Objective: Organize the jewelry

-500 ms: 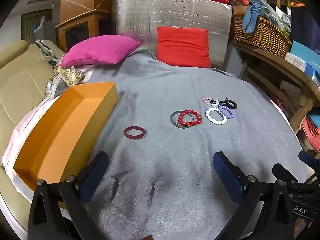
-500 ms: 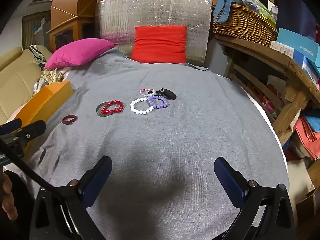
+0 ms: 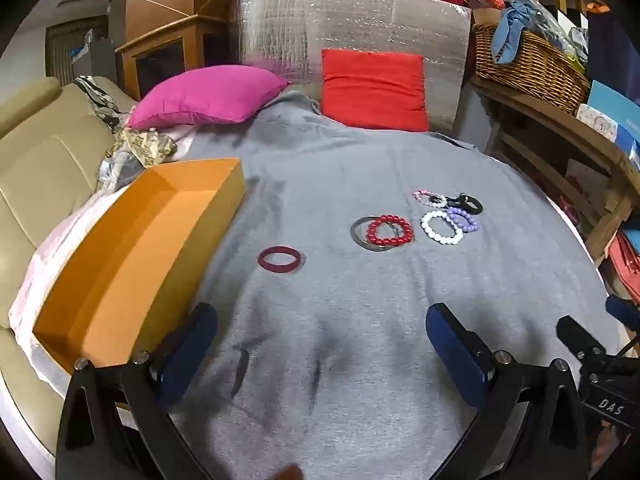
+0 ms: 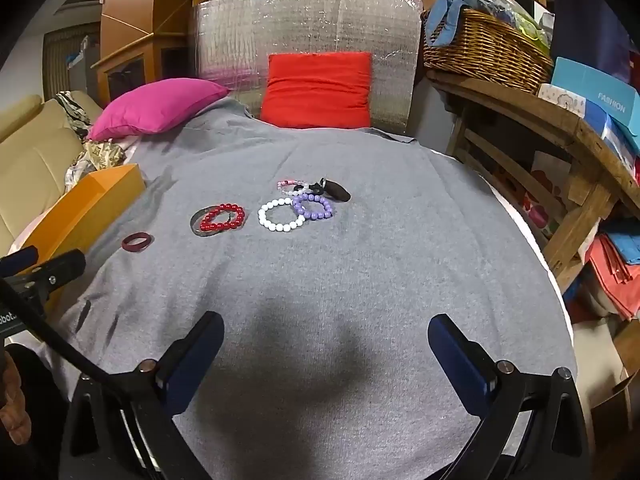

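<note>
Several bracelets lie on a grey cloth (image 3: pixel 360 320). A dark red bangle (image 3: pixel 279 259) lies alone, nearest the open orange box (image 3: pixel 132 248). A red bead bracelet (image 3: pixel 389 231) overlaps a grey bangle (image 3: pixel 358 232). Right of them lie a white bead bracelet (image 3: pixel 440 227), a purple one (image 3: pixel 464 219), a pink-and-clear one (image 3: pixel 430 199) and a black item (image 3: pixel 466 203). My left gripper (image 3: pixel 320 344) is open and empty, short of the dark red bangle. My right gripper (image 4: pixel 326 350) is open and empty, short of the white bracelet (image 4: pixel 280 215) and the red one (image 4: pixel 222 218).
A pink cushion (image 3: pixel 208 96) and a red cushion (image 3: pixel 374 90) lie at the far edge before a silver foil panel (image 3: pixel 352 28). A beige sofa (image 3: pixel 44 160) is left. A wooden shelf with a wicker basket (image 4: pixel 484 52) and boxes stands right.
Both grippers have barely moved; the views are nearly the same. The jewelry has not moved.
</note>
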A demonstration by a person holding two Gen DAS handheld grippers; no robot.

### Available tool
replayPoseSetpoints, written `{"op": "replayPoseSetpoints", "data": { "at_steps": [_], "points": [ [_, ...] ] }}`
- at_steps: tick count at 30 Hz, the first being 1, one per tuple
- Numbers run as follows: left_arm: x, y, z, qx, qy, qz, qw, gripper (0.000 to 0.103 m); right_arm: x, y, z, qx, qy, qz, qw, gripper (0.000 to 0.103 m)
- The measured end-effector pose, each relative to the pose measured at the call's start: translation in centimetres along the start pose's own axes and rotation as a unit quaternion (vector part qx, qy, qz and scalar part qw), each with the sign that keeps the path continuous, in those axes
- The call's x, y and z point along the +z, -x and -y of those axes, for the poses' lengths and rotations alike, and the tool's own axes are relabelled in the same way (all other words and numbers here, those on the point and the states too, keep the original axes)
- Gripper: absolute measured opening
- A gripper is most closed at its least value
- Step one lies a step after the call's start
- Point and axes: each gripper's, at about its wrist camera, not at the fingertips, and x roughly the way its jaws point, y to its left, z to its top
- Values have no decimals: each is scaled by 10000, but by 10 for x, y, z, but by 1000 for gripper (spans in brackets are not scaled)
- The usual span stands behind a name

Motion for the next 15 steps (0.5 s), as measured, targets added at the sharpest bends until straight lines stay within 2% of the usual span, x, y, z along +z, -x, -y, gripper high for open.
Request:
{"op": "replayPoseSetpoints", "data": {
  "at_steps": [15],
  "points": [
    [-1, 0, 0, 3, -29, -38, 10000, 103, 2, 2, 2, -38, -42, 24, 10000, 103]
  ]
}}
